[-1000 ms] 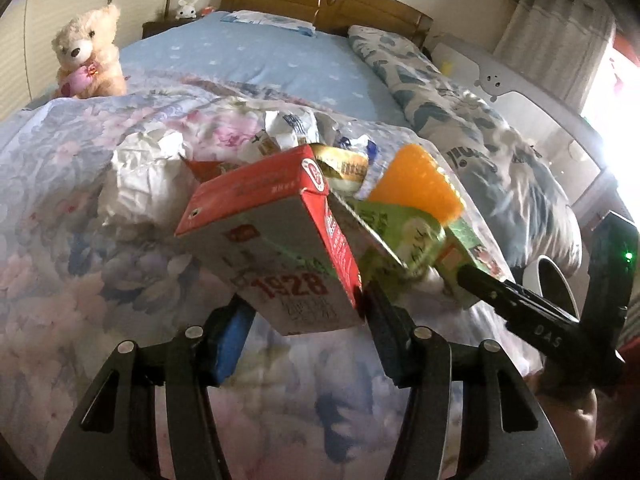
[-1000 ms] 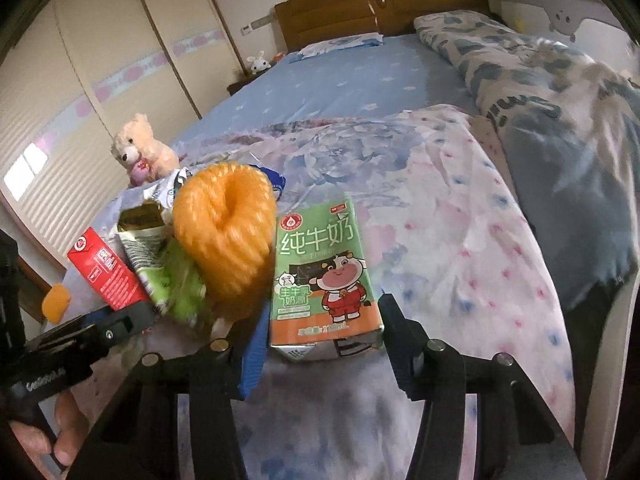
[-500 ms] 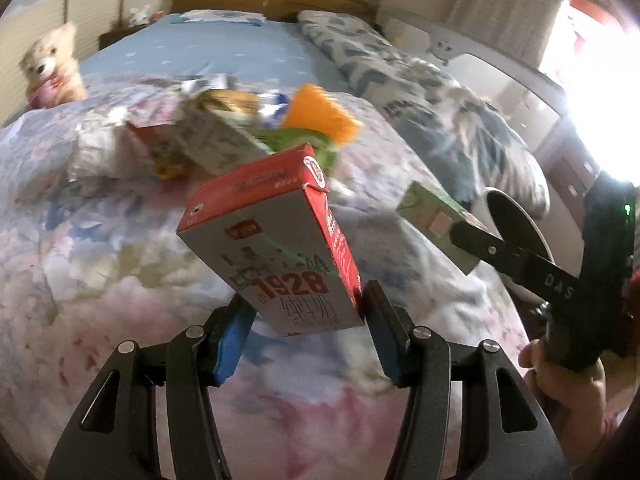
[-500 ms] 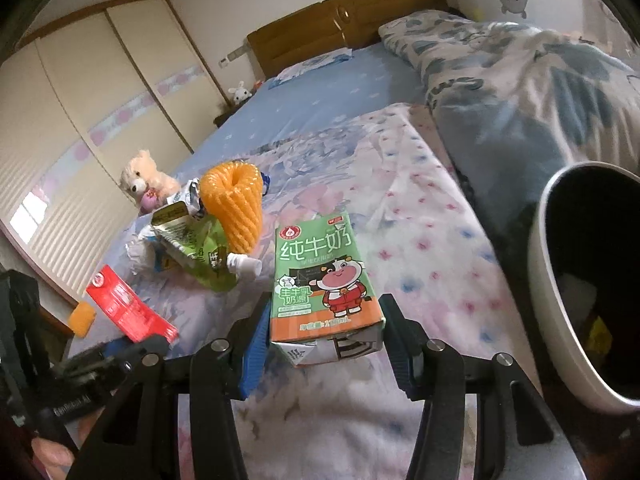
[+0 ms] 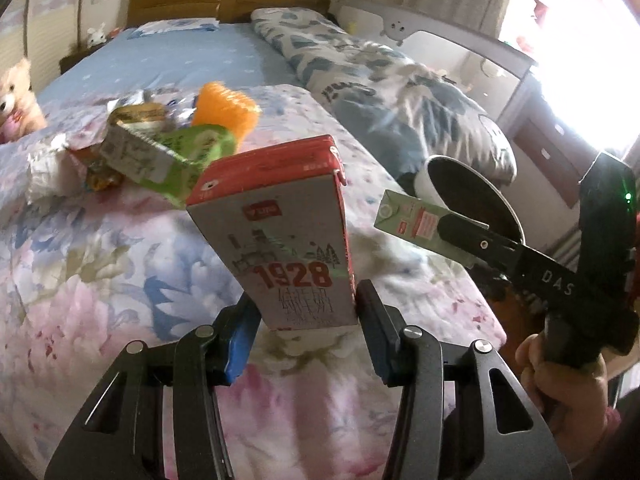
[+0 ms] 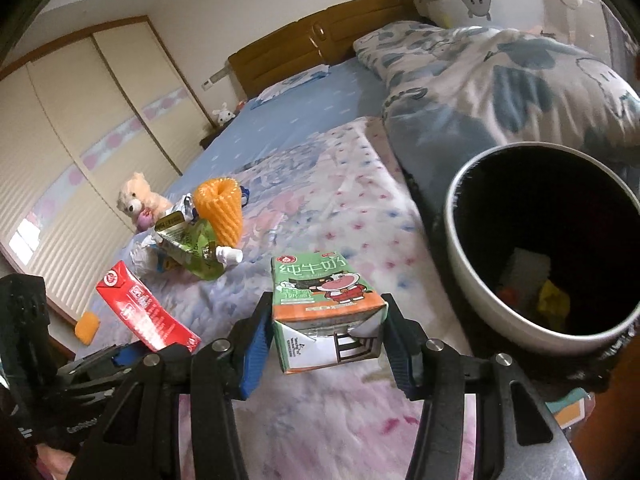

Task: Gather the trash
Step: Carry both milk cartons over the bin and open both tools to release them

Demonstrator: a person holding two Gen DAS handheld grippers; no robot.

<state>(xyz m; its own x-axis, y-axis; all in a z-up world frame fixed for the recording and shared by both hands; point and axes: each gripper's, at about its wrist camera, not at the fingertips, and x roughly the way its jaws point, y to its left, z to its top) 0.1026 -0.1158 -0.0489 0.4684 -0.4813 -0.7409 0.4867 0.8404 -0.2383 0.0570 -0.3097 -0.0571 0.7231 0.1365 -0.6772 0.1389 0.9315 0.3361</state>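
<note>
1. Since a second ago both my hands had swung away from the trash pile (image 5: 160, 148) on the bed (image 5: 100, 280) toward the bin (image 6: 472, 264), which had come into view at the bed's right edge.
2. I judged both cartons were on their way to be dropped, with the drop itself not yet done.
3. My left tool (image 5: 306, 314) held the red carton (image 5: 280, 232) by its lower end, both pads pressed to its sides, the carton standing up and leaning a little left.
4. Its jaws had just been closing a little onto that carton, and stood about half open around it.
5. My right tool (image 6: 326, 344) gripped the green carton (image 6: 320, 300) at its folded base, also about half open, pads on both sides.
6. In the right view the green carton sat above the bed, just left of the bin's rim and not yet over its mouth.
7. The bin already had a few scraps at the bottom.
8. Left on the bed were an orange foam sleeve (image 6: 220, 208), a green pouch (image 6: 196, 252) with a white cap, crumpled paper (image 5: 44, 164) and wrappers, so more trips looked needed.
</note>
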